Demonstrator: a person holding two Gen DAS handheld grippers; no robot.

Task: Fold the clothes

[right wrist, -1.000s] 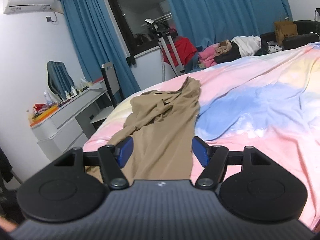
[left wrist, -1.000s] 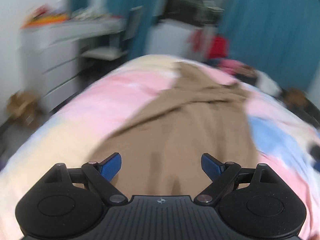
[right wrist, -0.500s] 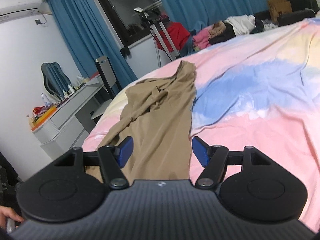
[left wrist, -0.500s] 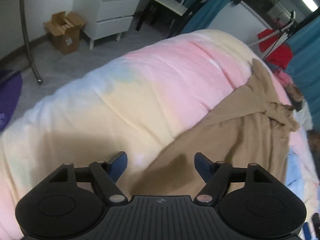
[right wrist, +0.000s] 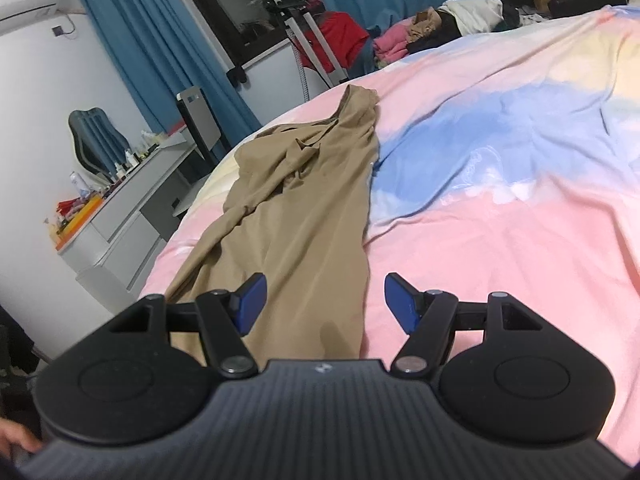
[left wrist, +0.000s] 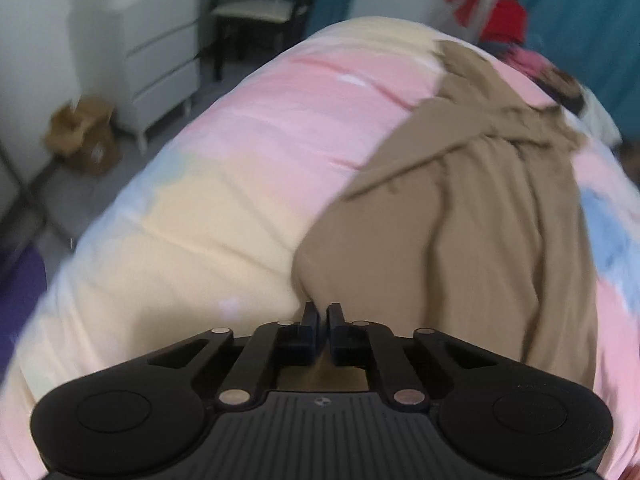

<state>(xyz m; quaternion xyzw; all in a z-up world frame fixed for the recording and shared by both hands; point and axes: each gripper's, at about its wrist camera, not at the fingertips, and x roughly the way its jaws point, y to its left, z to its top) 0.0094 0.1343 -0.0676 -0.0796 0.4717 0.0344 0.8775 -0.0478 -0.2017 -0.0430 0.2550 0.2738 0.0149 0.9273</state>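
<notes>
Your left gripper (left wrist: 323, 316) pinches the near corner of the thin, limp tan garment (left wrist: 460, 216) on the bed (left wrist: 240, 160); your right gripper (right wrist: 322, 300) hovers agape above the hem's other corner, the likely next hold.

garment (right wrist: 304, 216): tan matt cloth | bedcover (right wrist: 500, 184): smooth pastel cloth

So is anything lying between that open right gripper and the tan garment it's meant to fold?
Nothing visible does. The right gripper hangs open directly over the near end of the tan garment, which lies on the bedspread.
</notes>
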